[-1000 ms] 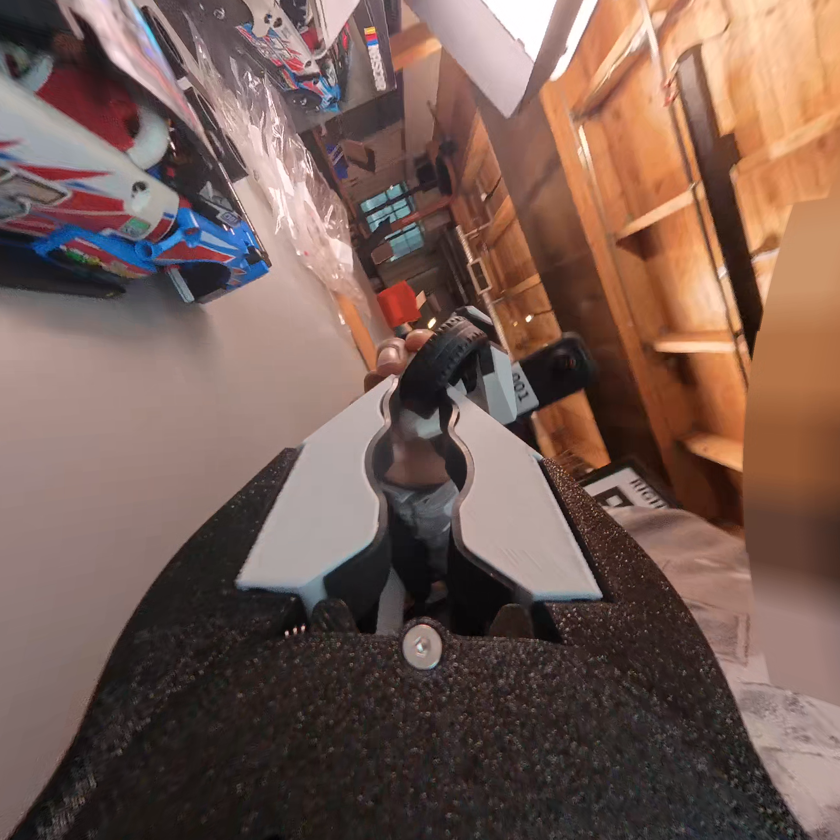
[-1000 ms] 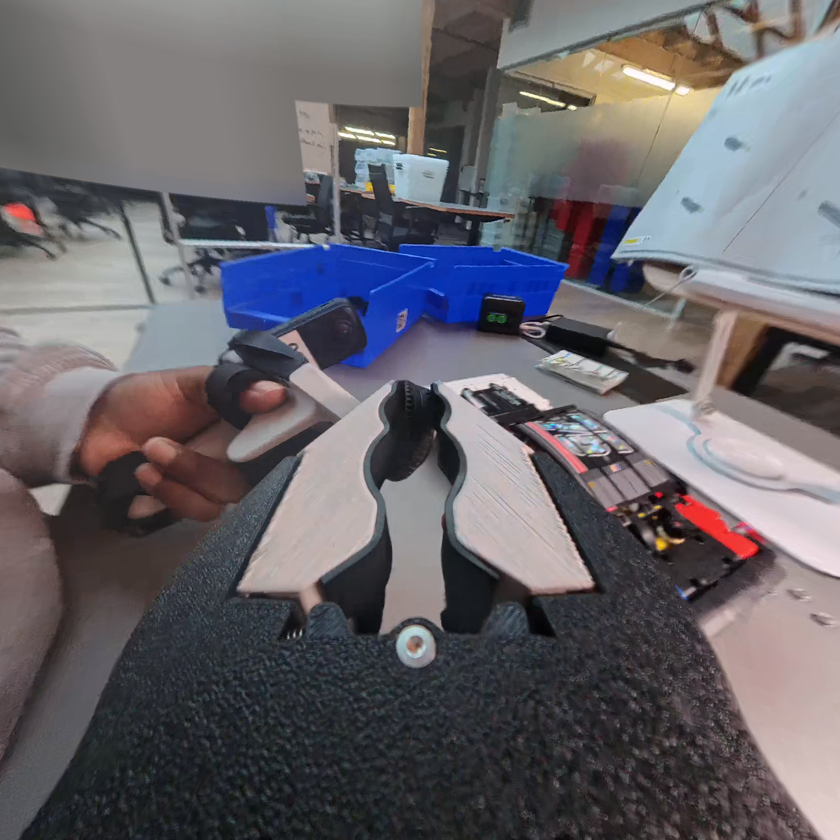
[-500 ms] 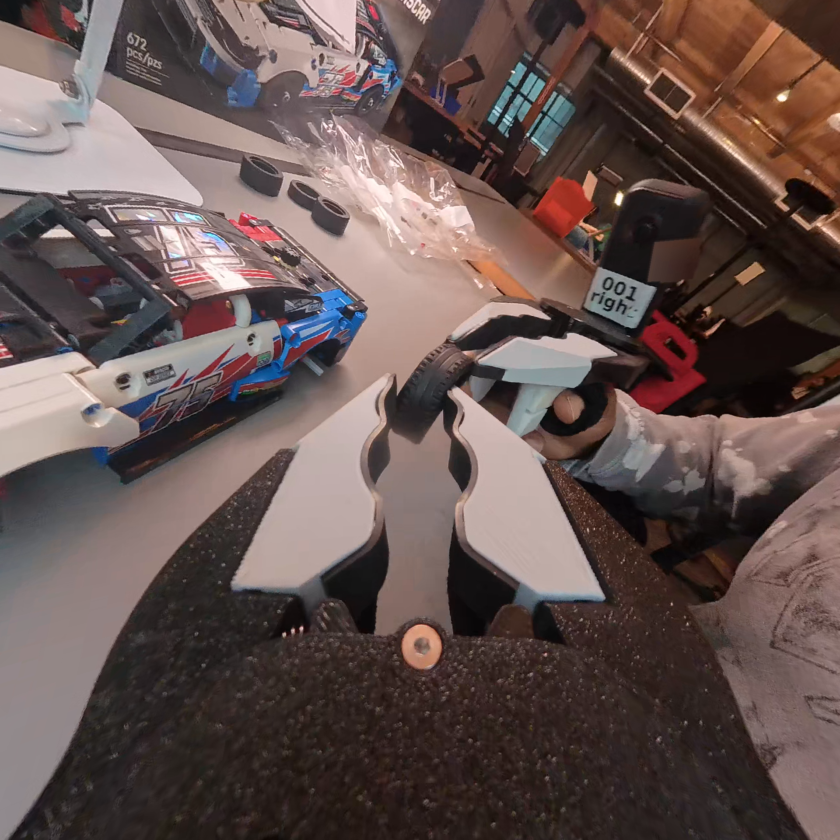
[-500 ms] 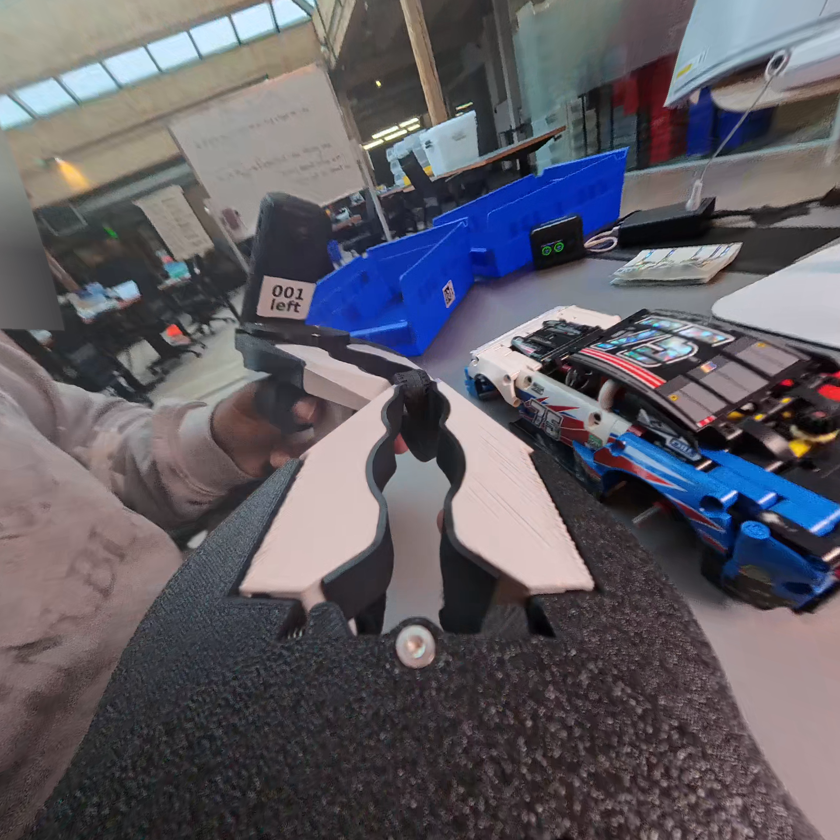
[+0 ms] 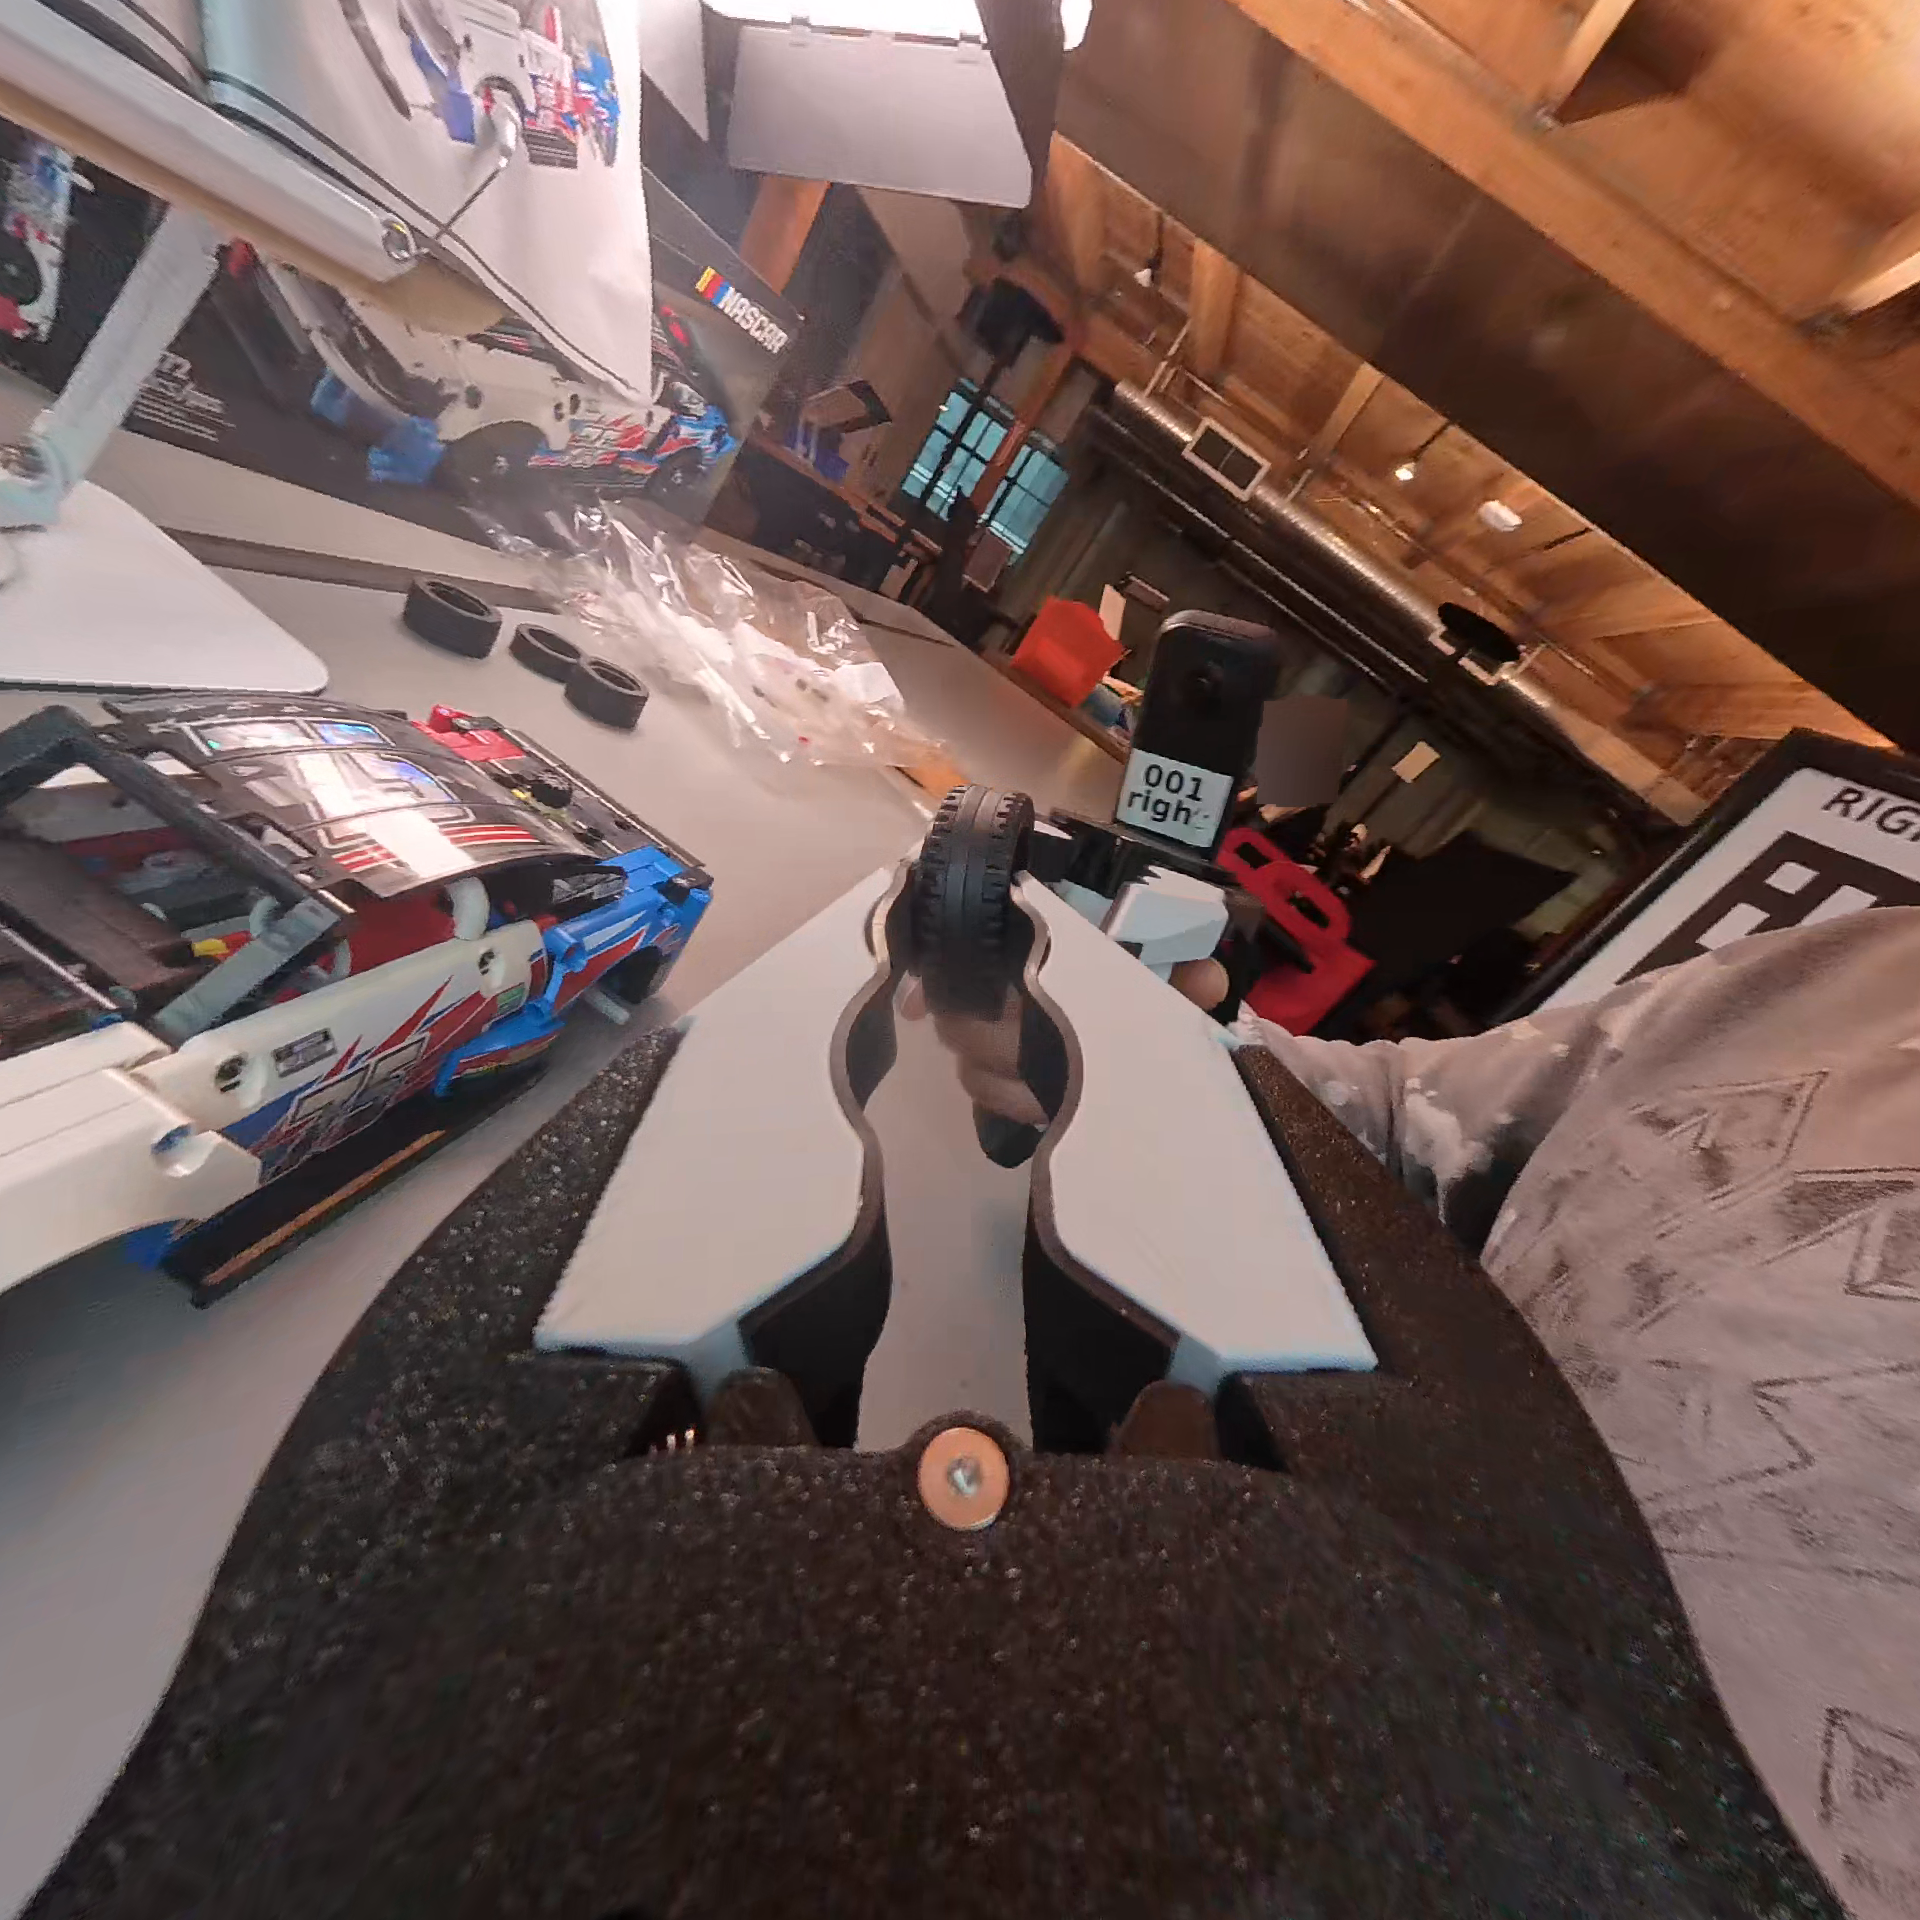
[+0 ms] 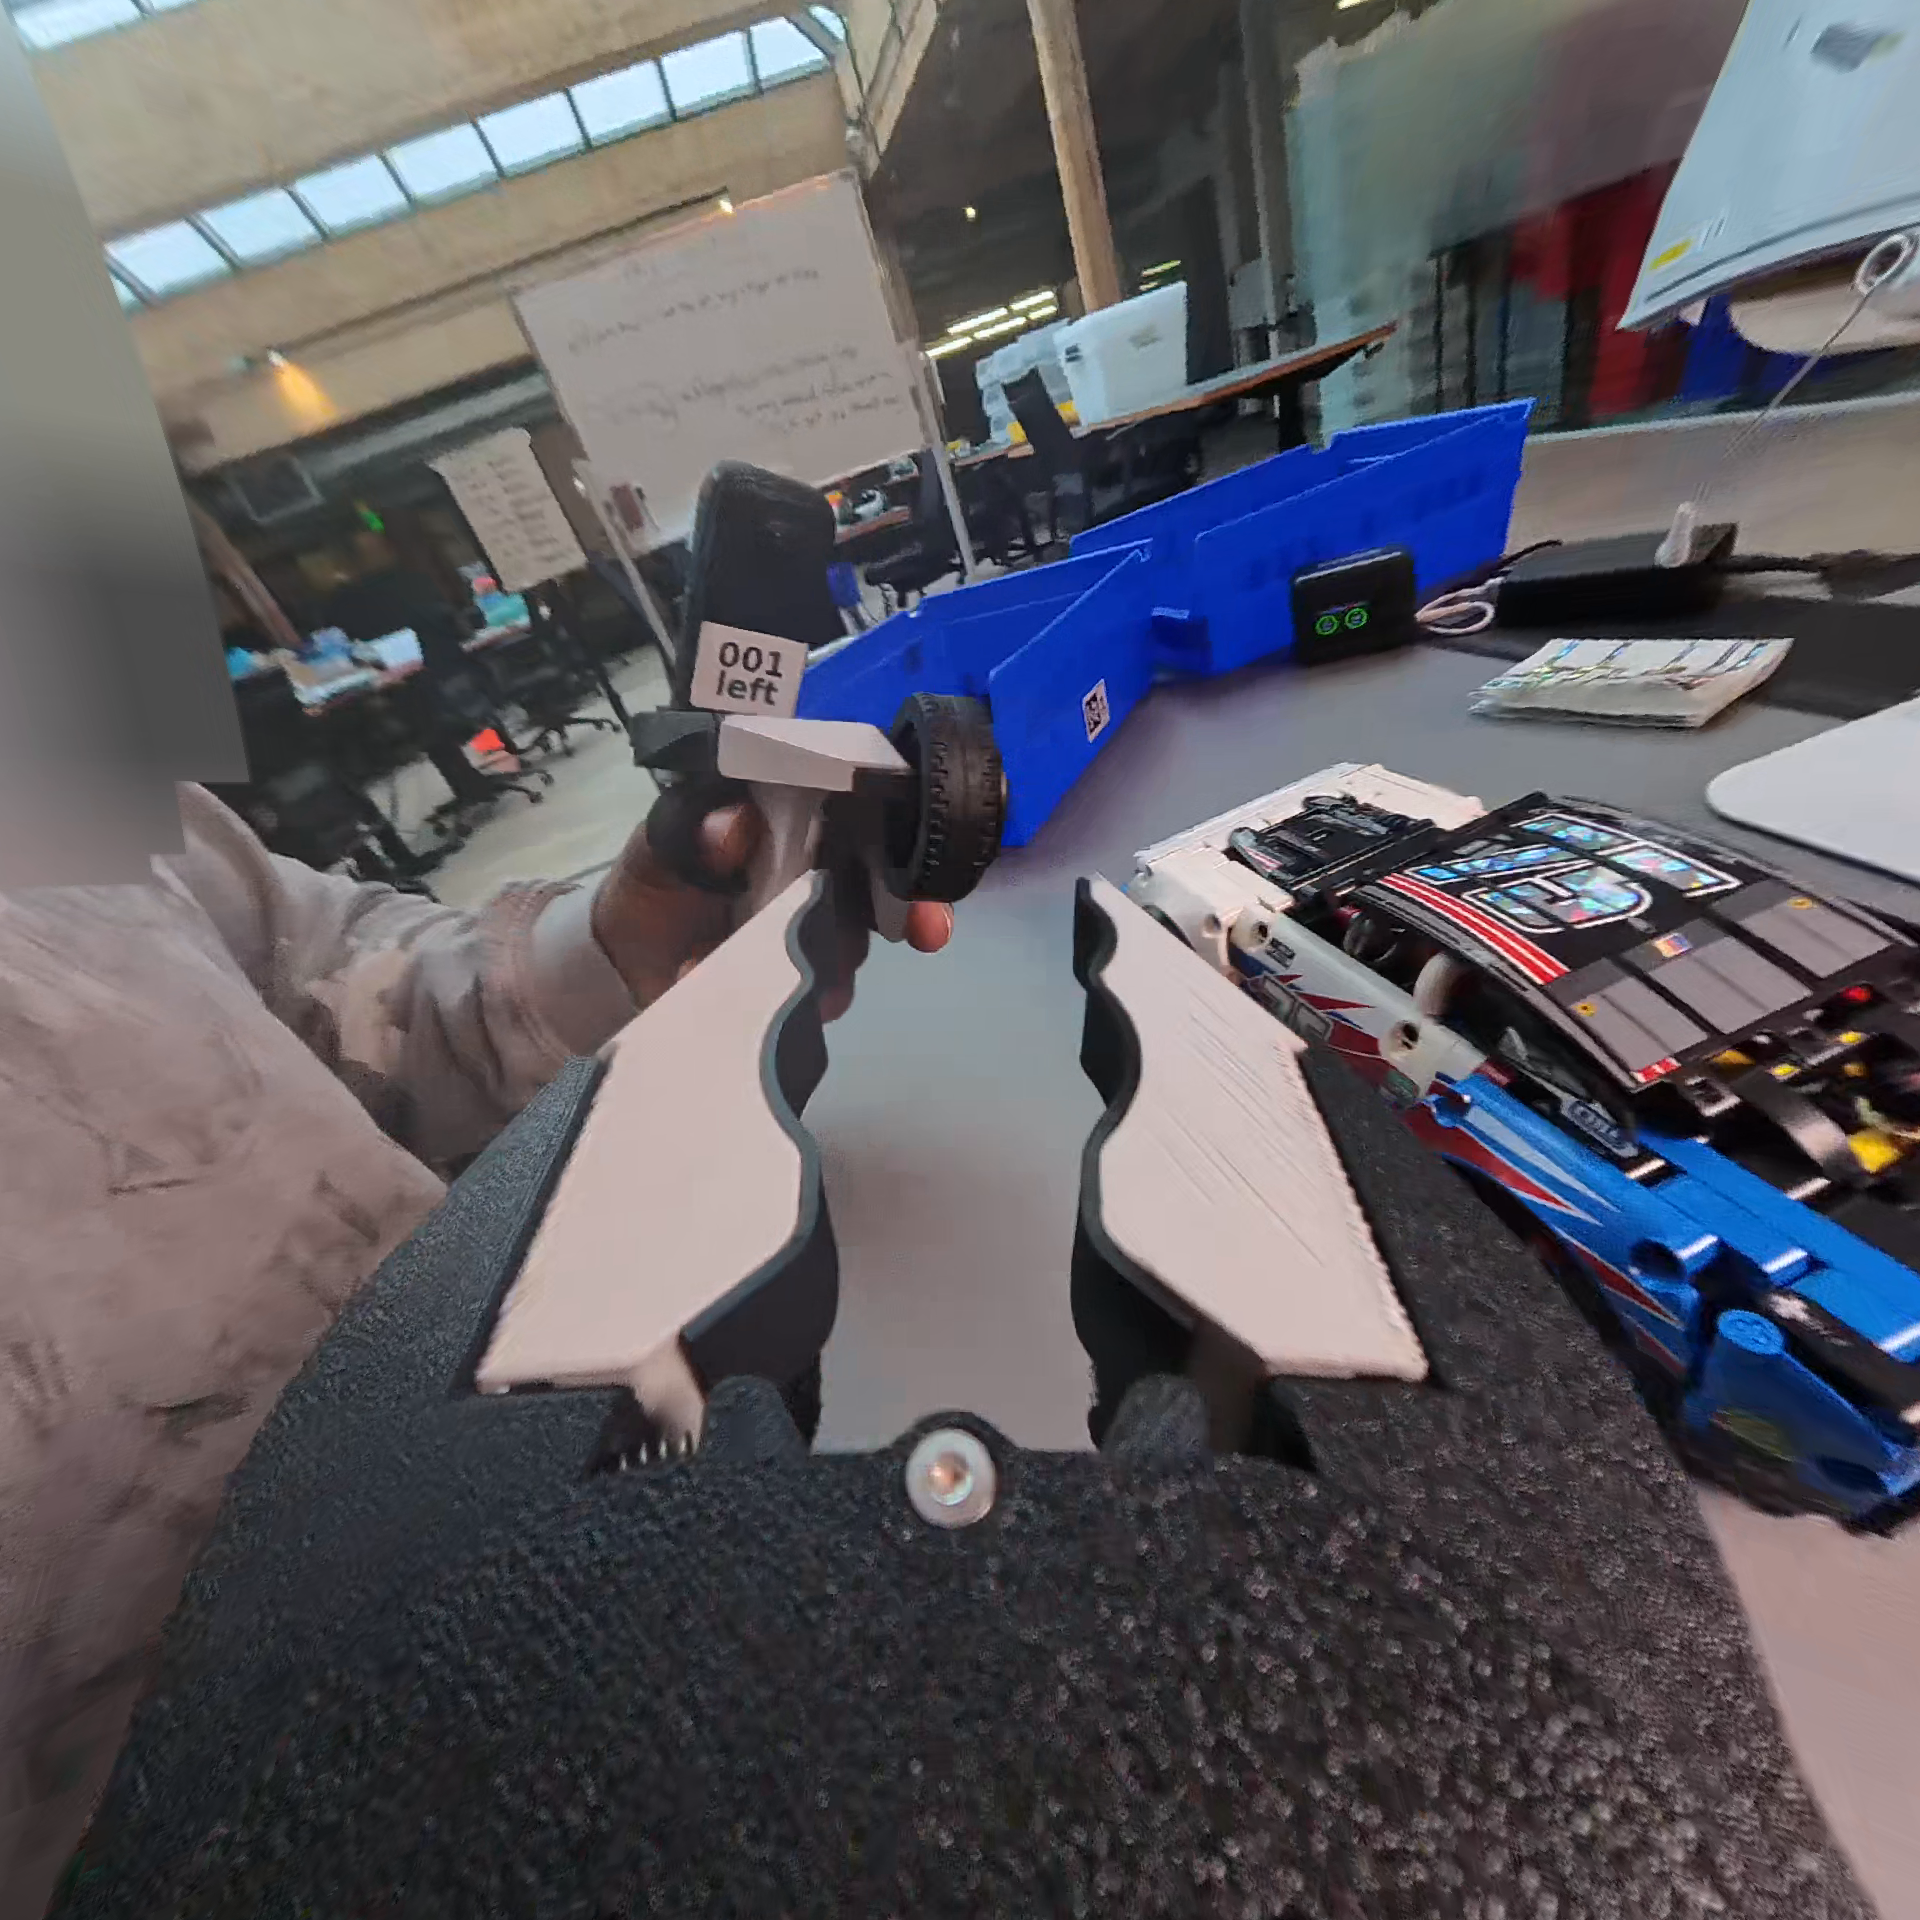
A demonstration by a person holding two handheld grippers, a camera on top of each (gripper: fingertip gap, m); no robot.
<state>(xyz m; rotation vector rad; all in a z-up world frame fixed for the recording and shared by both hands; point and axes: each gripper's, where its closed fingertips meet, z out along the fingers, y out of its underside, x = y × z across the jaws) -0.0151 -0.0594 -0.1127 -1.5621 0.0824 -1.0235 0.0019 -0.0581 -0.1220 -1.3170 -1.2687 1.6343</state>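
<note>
Right now the left gripper (image 5: 971, 883) is clamped on a small black tire (image 5: 971, 868), pinched at the fingertips and held upright, tread facing the camera, lifted off the grey table (image 5: 727, 790). Same tire (image 6: 943, 795) shows in the right wrist view, sticking out at the tip of the left gripper (image 6: 883, 805), up and left of the right gripper's own fingers. Right gripper (image 6: 945, 914) is spread wide with nothing between its fingers, only bare table (image 6: 935, 1143) in the gap. Just right of the right gripper sits a brick-built race car (image 6: 1558, 1039), white, blue and red with a black roof; from the left gripper the same car (image 5: 312, 935) lies to the left, wheel arches look bare. Ahead-left of the left gripper, well apart, three more loose black tires (image 5: 520, 649) lie on the table beside crumpled clear plastic bags (image 5: 748, 644), with the set's box (image 5: 468, 343) behind. Ahead of the right gripper are blue bins (image 6: 1195, 613), a small black device with green lights (image 6: 1351, 603) and a folded booklet (image 6: 1631, 675). A person's hand (image 6: 675, 904) grips the left gripper's handle.
</note>
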